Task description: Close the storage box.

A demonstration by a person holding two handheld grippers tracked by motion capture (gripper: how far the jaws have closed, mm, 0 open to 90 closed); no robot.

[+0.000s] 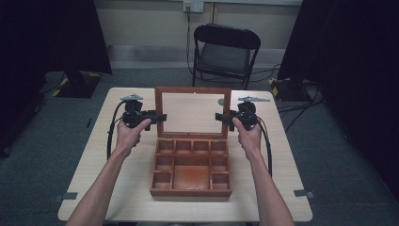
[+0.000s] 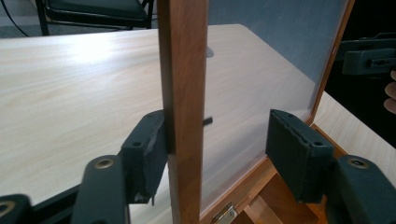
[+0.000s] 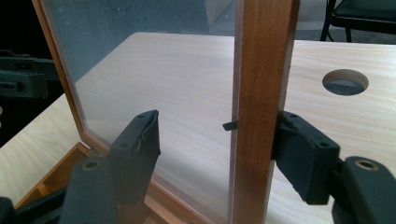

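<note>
Jaws on both sides straddle the lid (image 1: 193, 113) of the wooden box (image 1: 191, 167), one gripper per side rail. Left gripper (image 1: 156, 116): in the left gripper view one pad touches the outer face of the frame, the other stands well clear of the pane — not a closed grip. Right gripper (image 1: 225, 117): same picture in the right gripper view, outer pad against the rail, inner pad off the glass — jaws apart, nothing clamped.

Progress, my judgement: lid stands upright, roughly square to the base, so the box is fully open. I cannot tell whether I am finishing the opening or about to lower it. Neither side has a firm hold yet.

Box sits at centre of the surface (image 1: 122, 179), lid at its 12 o'clock edge on hinges. Compartments: a row of four small cells along 12 o'clock, small cells down the 9 and 3 o'clock sides, one large central bay. All look empty.

Chair (image 1: 226, 49) beyond the surface at 12 o'clock.
</note>
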